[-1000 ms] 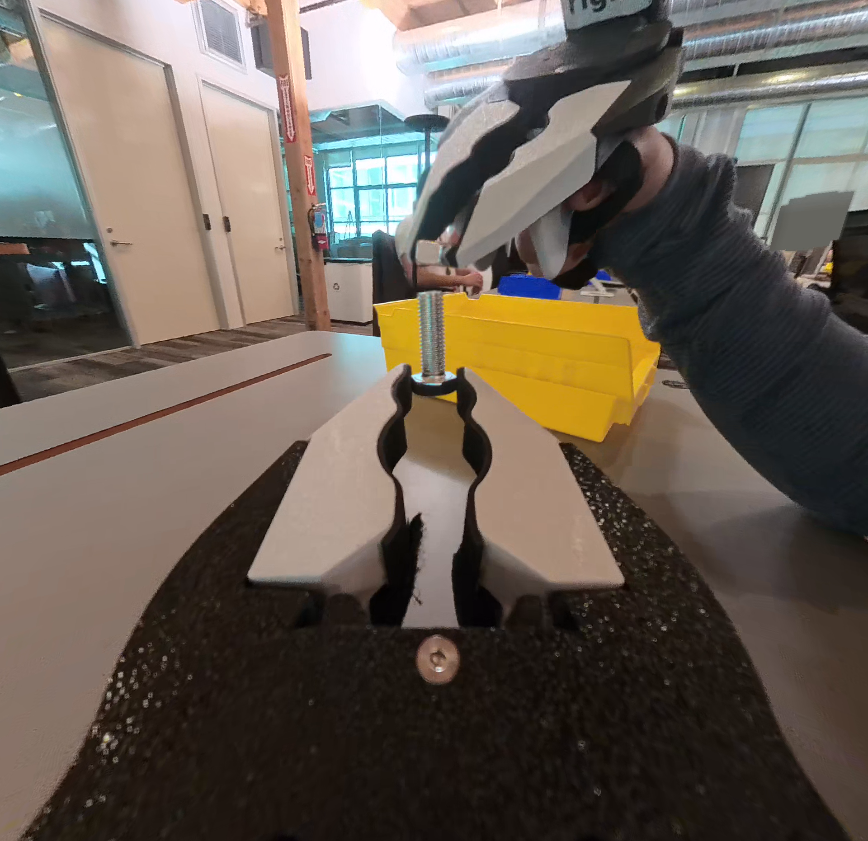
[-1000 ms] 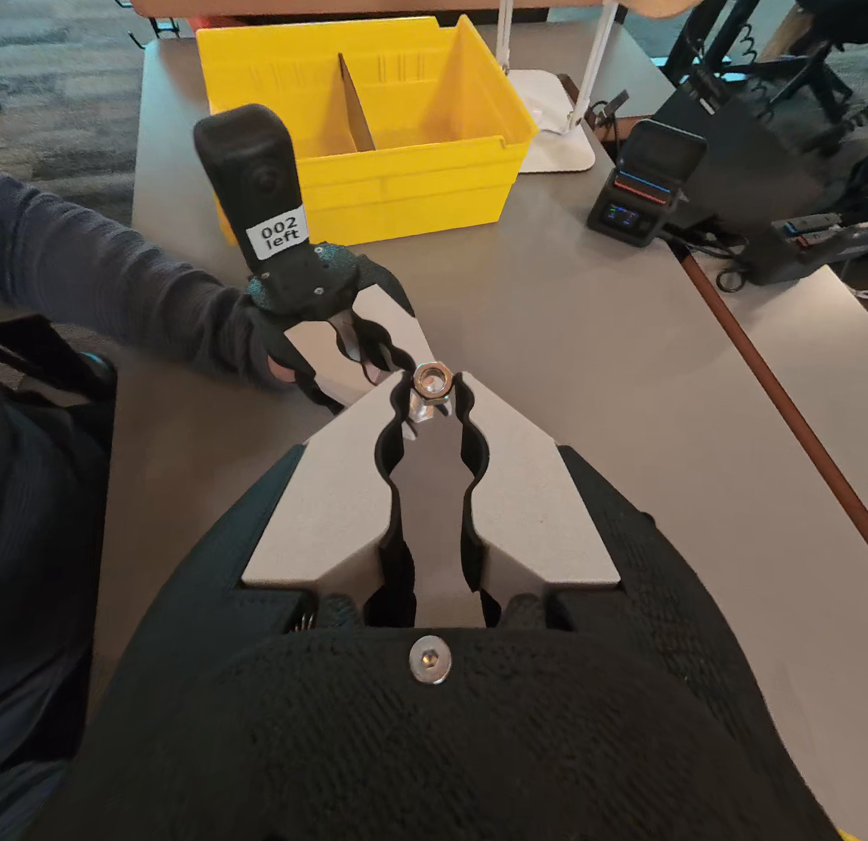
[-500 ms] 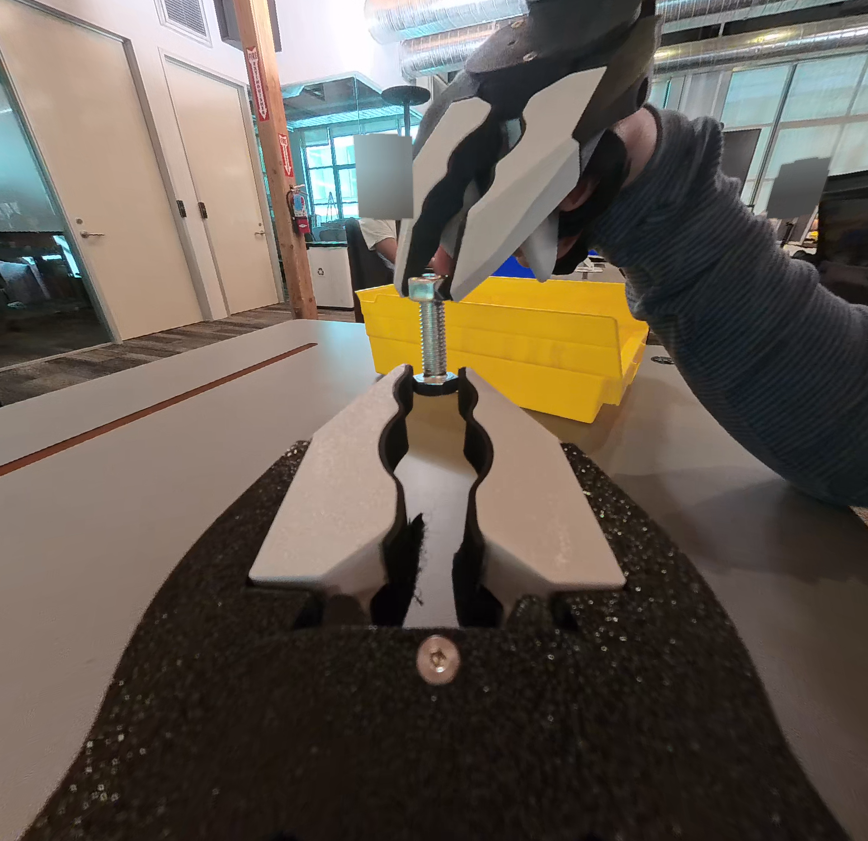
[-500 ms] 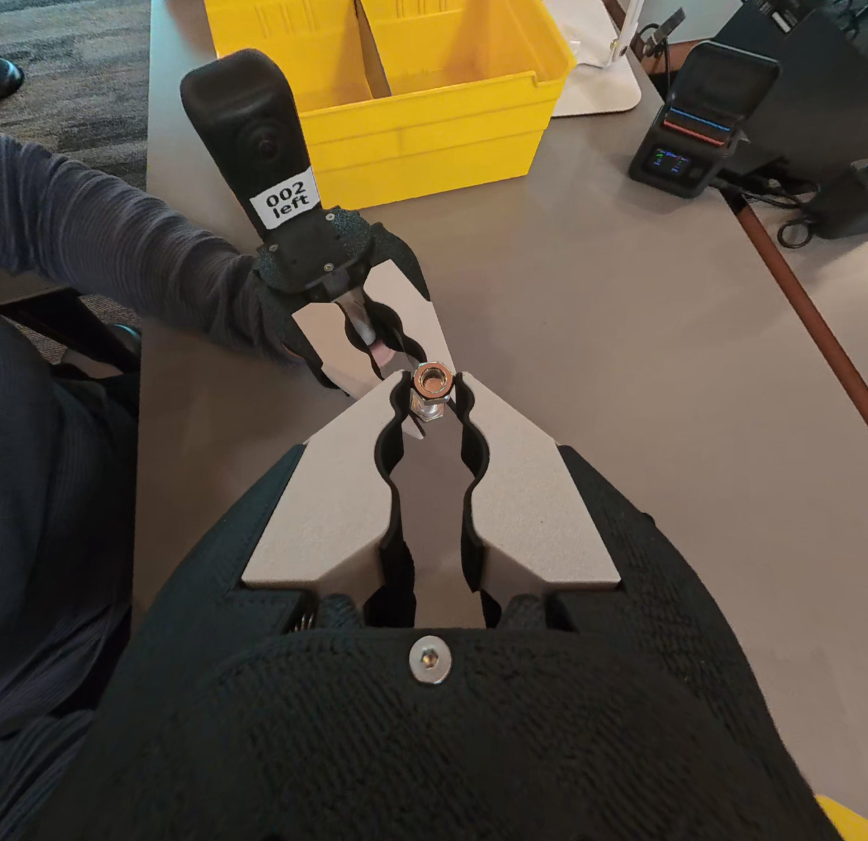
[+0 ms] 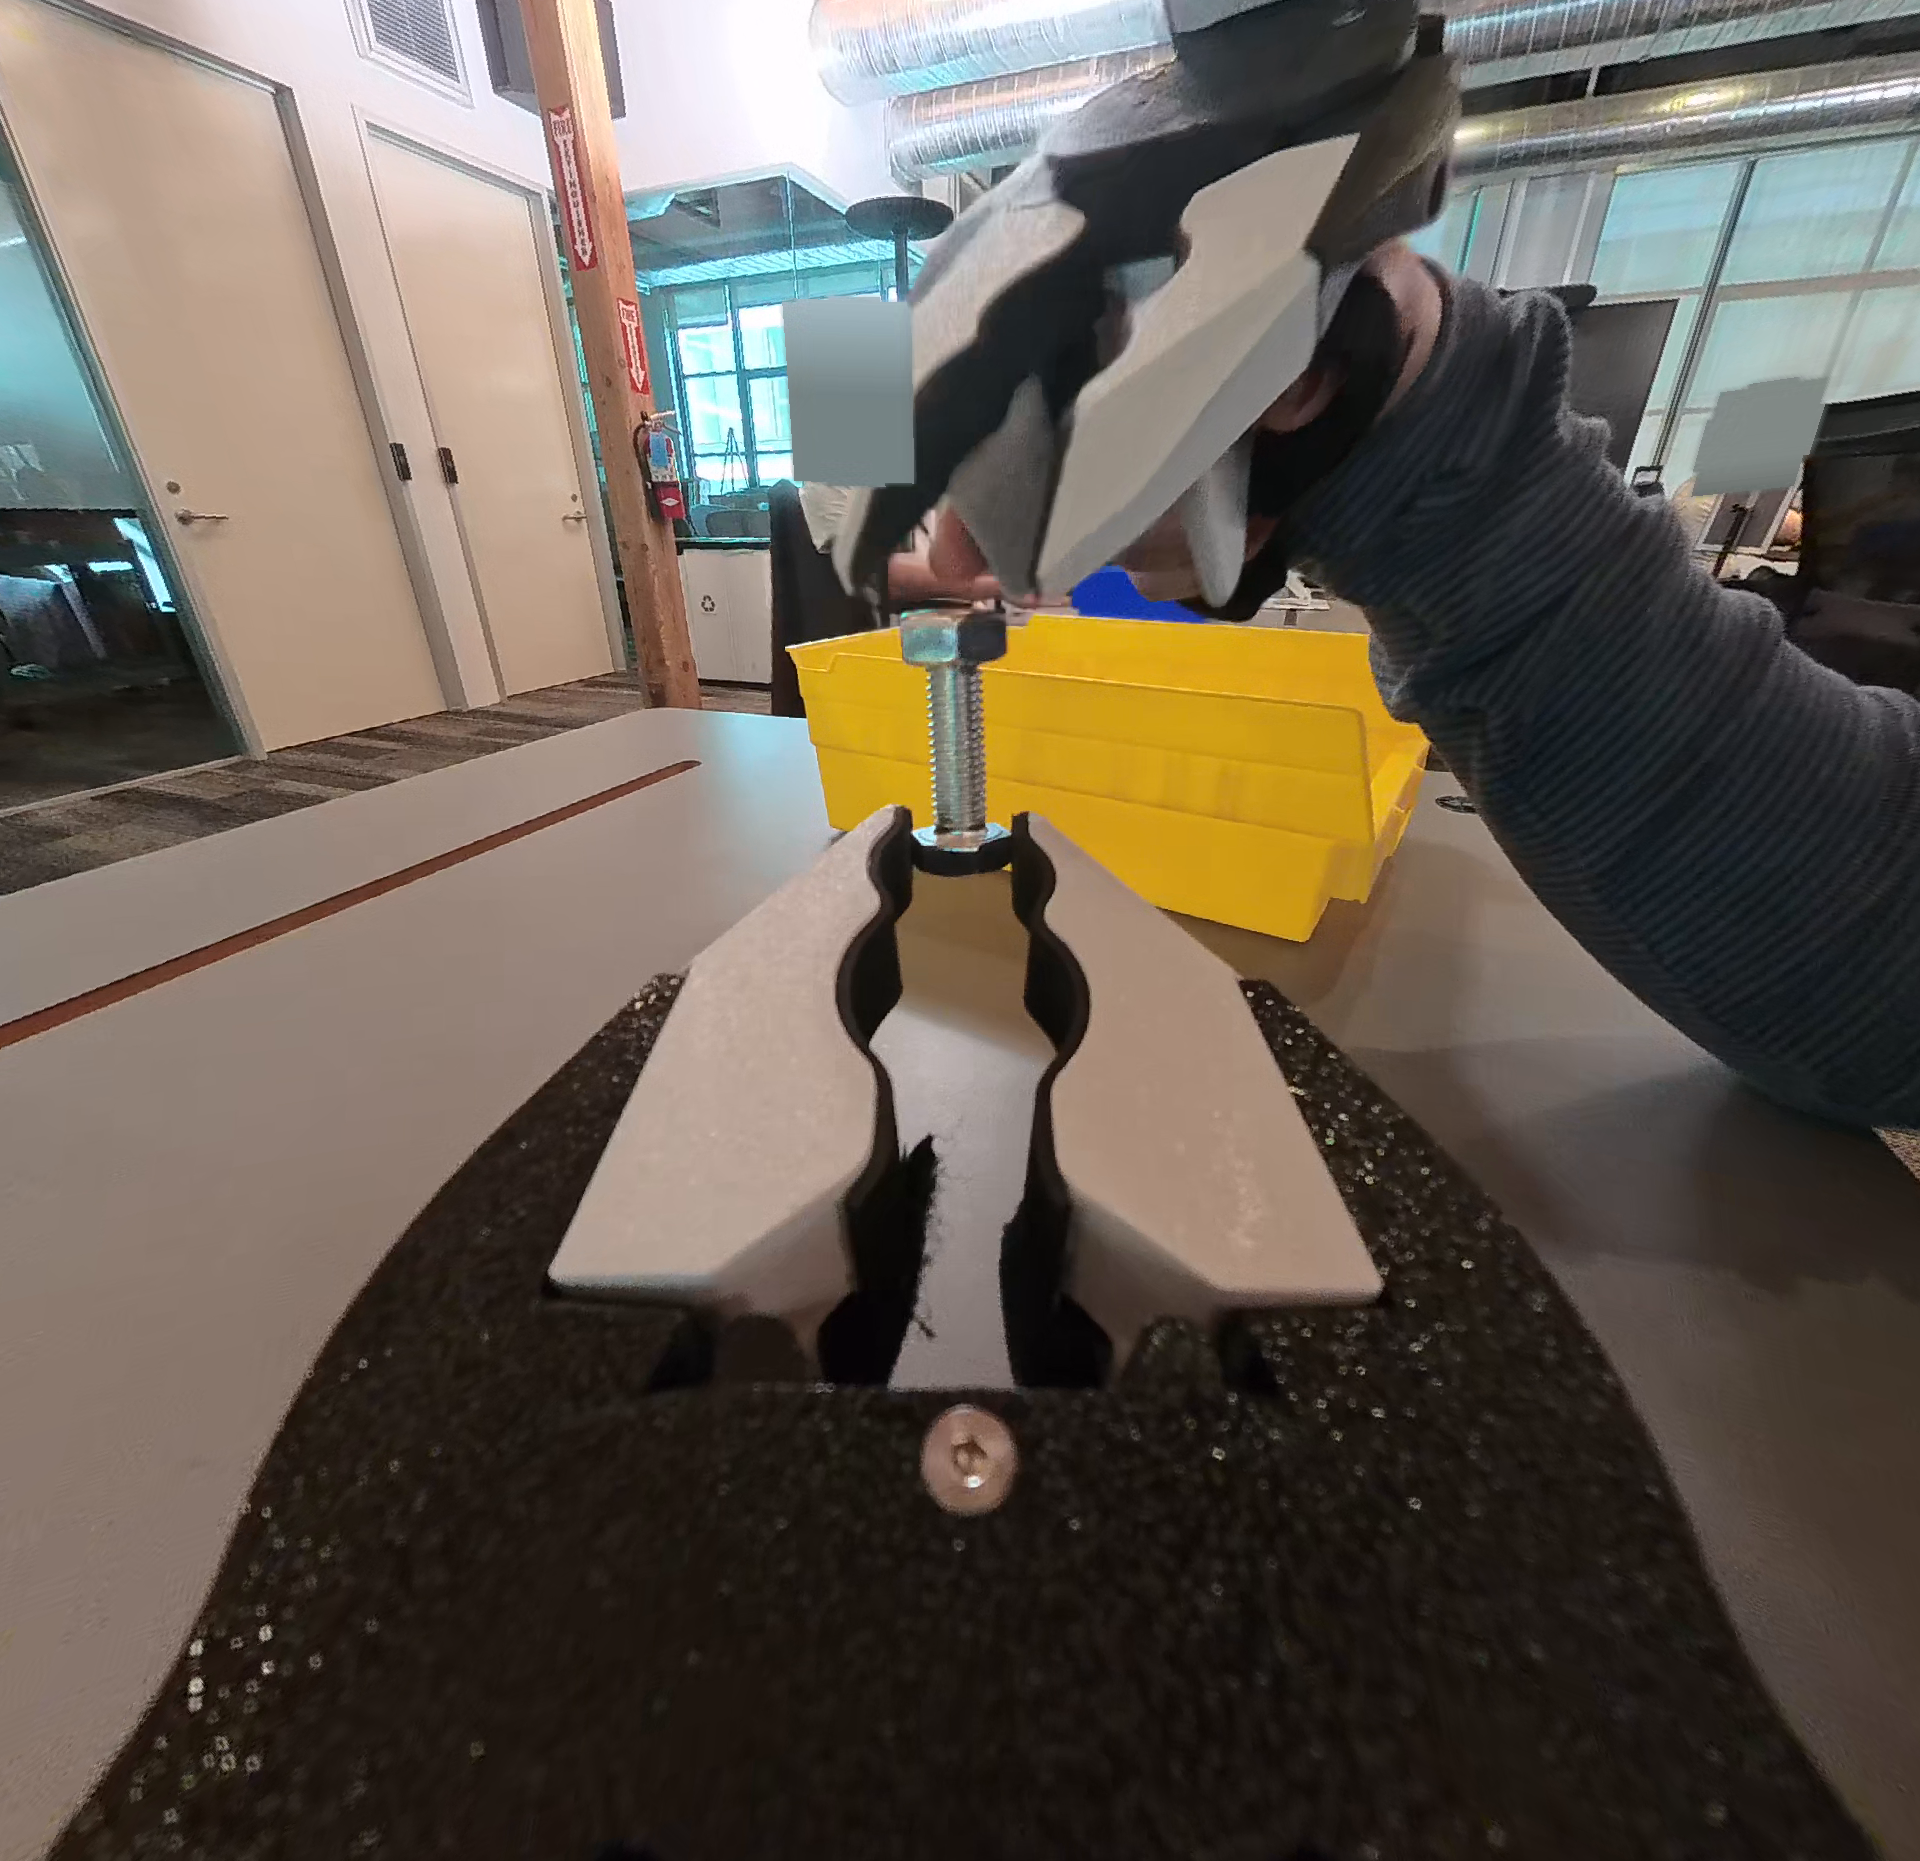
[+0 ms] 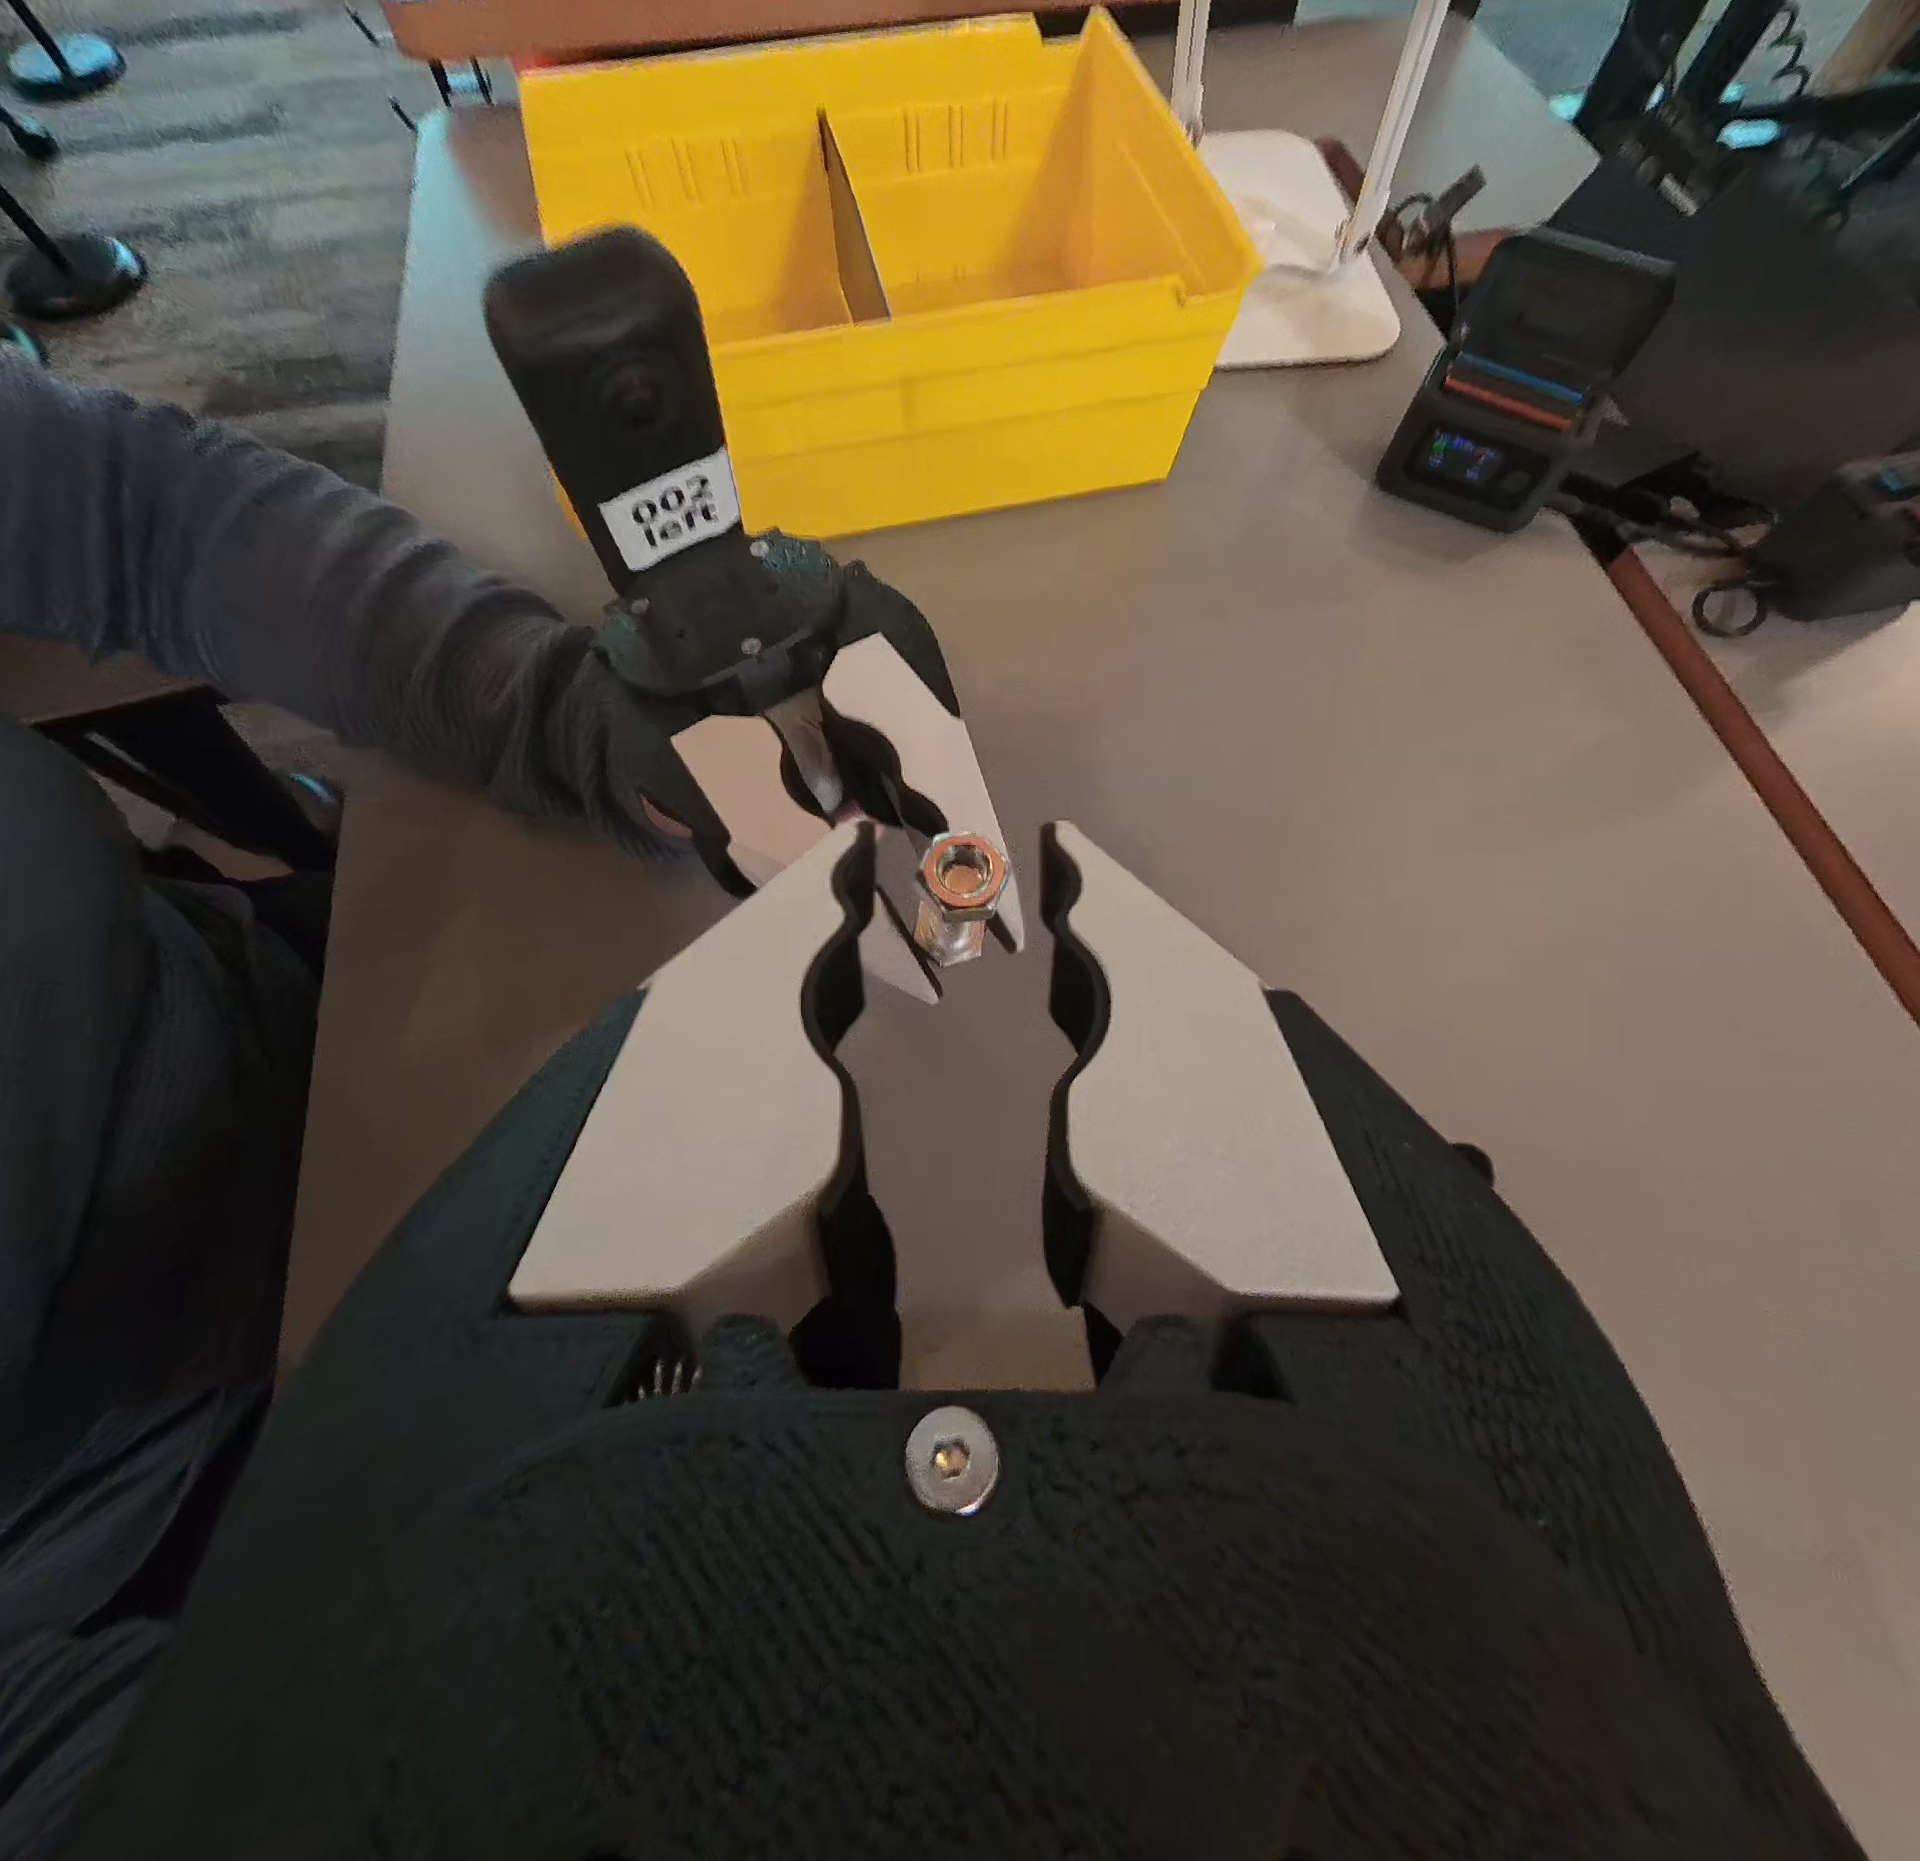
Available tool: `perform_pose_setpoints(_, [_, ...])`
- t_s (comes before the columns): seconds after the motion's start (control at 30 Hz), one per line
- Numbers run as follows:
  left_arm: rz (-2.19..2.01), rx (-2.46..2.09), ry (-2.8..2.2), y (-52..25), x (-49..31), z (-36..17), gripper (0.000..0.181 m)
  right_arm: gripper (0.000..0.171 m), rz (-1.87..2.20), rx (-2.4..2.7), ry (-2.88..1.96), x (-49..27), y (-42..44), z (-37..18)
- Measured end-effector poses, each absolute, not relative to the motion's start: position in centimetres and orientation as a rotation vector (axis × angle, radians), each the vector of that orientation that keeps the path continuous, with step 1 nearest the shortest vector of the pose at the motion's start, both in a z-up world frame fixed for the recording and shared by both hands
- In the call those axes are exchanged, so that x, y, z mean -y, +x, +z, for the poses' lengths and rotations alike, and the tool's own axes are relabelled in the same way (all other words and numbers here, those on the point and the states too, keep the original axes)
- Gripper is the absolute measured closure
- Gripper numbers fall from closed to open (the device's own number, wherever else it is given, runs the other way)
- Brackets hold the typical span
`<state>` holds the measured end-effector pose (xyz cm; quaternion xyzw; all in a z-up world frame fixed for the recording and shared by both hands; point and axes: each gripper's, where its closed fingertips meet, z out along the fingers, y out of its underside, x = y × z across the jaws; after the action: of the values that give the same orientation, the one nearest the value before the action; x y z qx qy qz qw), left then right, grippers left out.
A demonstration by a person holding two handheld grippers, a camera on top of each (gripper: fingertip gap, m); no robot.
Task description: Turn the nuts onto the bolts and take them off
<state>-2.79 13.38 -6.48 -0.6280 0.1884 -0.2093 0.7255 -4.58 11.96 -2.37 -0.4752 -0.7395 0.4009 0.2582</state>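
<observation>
Nut sits atop upright bolt
Left gripper clamps the bolt's head; right gripper, fingers apart, hovers above the nut, not touching

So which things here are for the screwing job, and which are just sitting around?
For the job:
- bolt, standing upright, head gripped by the left gripper
- nut, sitting on top of the bolt
- right gripper, open above the nut

Just lying about:
- yellow bin, looks empty where visible
- small black device
- white stand base
</observation>
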Motion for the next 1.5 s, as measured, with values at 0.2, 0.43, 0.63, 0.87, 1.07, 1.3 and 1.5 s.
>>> perform_pose_setpoints(0.2, [-0.481,-0.385,-1.371,-3.3,-13.4,-6.2,0.165,0.101,1.166,1.637,-1.142,-13.6,-5.7,3.0])
perform_pose_setpoints(0.43, [-0.513,-0.354,-1.357,-3.7,-13.3,-5.9,0.164,0.08,1.315,1.352,-0.973,-10.8,-4.8,-0.9])
perform_pose_setpoints(0.63, [-0.534,-0.42,-1.369,-2.6,-13.1,-6.3,0.164,0.067,1.376,1.389,-1.048,-9.5,-5.3,-3.2])
perform_pose_setpoints(0.87, [-0.569,-0.478,-1.386,-1.6,-12.9,-6.6,0.164,0.067,1.411,1.436,-1.015,-8.2,-5.3,-3.2])
perform_pose_setpoints(1.07, [-0.566,-0.415,-1.367,-2.6,-13.0,-6.2,0.164,0.069,1.407,1.457,-1.008,-8.1,-5.0,-3.2])
perform_pose_setpoints(1.3, [-0.593,-0.442,-1.384,-2.1,-12.9,-6.4,0.164,0.071,1.391,1.421,-1.018,-8.7,-5.1,-3.1])
perform_pose_setpoints(1.5, [-0.59,-0.438,-1.392,-2.1,-13.0,-6.5,0.164,0.072,1.392,1.449,-1.01,-8.3,-5.1,-3.4])
